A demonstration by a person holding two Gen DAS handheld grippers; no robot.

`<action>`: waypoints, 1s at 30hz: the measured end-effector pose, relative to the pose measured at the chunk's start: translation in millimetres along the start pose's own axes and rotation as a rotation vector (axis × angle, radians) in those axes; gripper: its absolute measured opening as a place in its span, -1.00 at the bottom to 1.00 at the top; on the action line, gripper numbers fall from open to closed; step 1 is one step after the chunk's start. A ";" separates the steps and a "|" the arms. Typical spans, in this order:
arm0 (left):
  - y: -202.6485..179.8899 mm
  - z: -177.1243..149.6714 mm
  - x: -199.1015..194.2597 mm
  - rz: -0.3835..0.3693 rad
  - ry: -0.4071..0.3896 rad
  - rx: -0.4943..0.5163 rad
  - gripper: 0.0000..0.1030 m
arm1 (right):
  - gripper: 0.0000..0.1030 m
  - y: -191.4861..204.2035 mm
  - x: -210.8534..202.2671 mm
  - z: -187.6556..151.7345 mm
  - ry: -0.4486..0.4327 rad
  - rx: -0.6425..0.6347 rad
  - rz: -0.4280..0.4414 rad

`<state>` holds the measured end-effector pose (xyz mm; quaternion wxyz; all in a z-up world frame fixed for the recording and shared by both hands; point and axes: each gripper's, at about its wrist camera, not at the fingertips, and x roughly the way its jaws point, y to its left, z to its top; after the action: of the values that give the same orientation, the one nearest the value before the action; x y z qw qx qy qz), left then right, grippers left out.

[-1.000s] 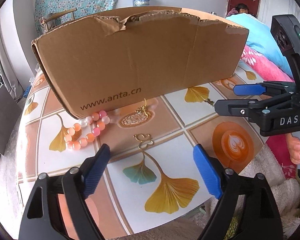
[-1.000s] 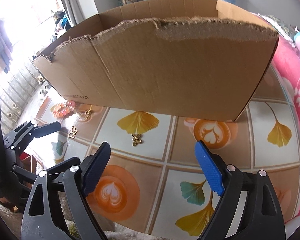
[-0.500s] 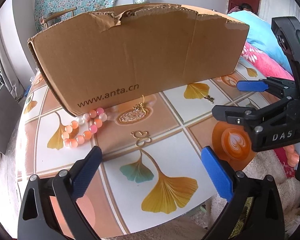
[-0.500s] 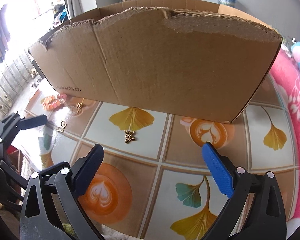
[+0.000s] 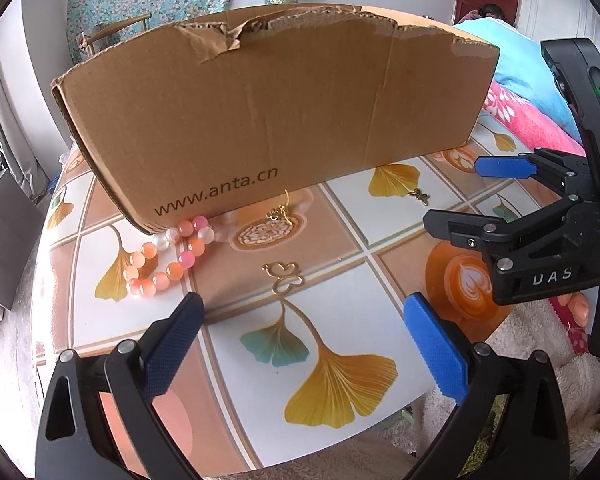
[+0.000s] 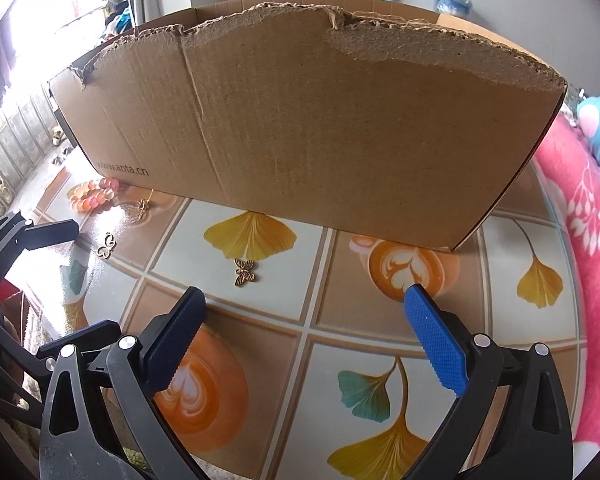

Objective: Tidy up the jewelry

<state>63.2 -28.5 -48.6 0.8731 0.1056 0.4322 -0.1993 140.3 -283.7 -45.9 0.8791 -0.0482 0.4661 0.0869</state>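
Observation:
A pink and orange bead bracelet [image 5: 168, 256] lies against the cardboard box [image 5: 260, 120] on the tiled table. A gold hook earring [image 5: 280, 212] lies beside it, and a gold outline butterfly [image 5: 284, 276] lies just ahead of my left gripper [image 5: 302, 304], which is open and empty. A bronze butterfly charm [image 6: 245, 272] lies just ahead of my right gripper [image 6: 305, 296], also open and empty. The right gripper [image 5: 460, 196] reaches in from the right in the left wrist view. The bracelet [image 6: 94, 194] and the left gripper [image 6: 96, 276] show at the left in the right wrist view.
The box [image 6: 320, 140] has a torn top edge and hides what is inside. Pink and blue bedding [image 6: 588, 208] lies to the right of the table. A fluffy pale cloth [image 5: 540, 344] lies at the near edge. A hand [image 5: 580, 308] holds the right gripper.
Both grippers' jaws have spread wider. The right wrist view has tilted a little, with the box now larger in it. The jewelry has not moved.

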 end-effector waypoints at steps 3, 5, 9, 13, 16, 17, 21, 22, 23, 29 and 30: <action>0.5 -0.8 -0.3 -0.001 0.001 0.001 0.92 | 0.84 2.6 -4.5 3.1 0.002 -0.001 -0.001; 0.3 -0.6 -0.3 -0.001 -0.001 0.001 0.92 | 0.84 3.2 -3.6 4.1 0.008 0.000 -0.001; 0.2 -0.3 -0.2 -0.001 0.001 0.001 0.92 | 0.84 3.9 -1.5 7.5 0.020 -0.002 -0.002; -0.2 0.5 0.3 0.002 0.012 -0.003 0.92 | 0.84 4.7 -0.6 10.1 0.024 0.001 -0.005; -0.2 0.6 0.2 0.005 0.016 -0.009 0.92 | 0.84 5.4 -0.5 9.3 0.017 0.006 -0.008; -0.3 0.7 0.1 0.006 0.016 -0.010 0.92 | 0.84 5.8 -0.4 8.9 0.016 0.007 -0.009; -0.3 1.0 -0.1 0.009 0.018 -0.014 0.92 | 0.84 6.0 0.5 7.9 0.017 0.007 -0.007; -0.6 0.6 -0.3 0.011 0.016 -0.016 0.92 | 0.84 6.0 0.4 7.7 0.016 0.008 -0.006; -0.8 0.1 -0.6 0.012 0.014 -0.016 0.92 | 0.84 6.0 0.5 7.7 0.016 0.007 -0.006; -0.9 0.0 -0.9 0.019 0.020 -0.025 0.92 | 0.84 5.3 -0.1 4.9 0.006 -0.006 0.005; -0.5 0.4 -0.7 0.018 0.020 -0.024 0.92 | 0.84 5.1 -0.4 4.3 0.005 -0.008 0.007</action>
<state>62.9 -28.9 -47.9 0.8717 0.1012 0.4424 -0.1851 142.6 -278.1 -43.2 0.8776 -0.0502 0.4679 0.0916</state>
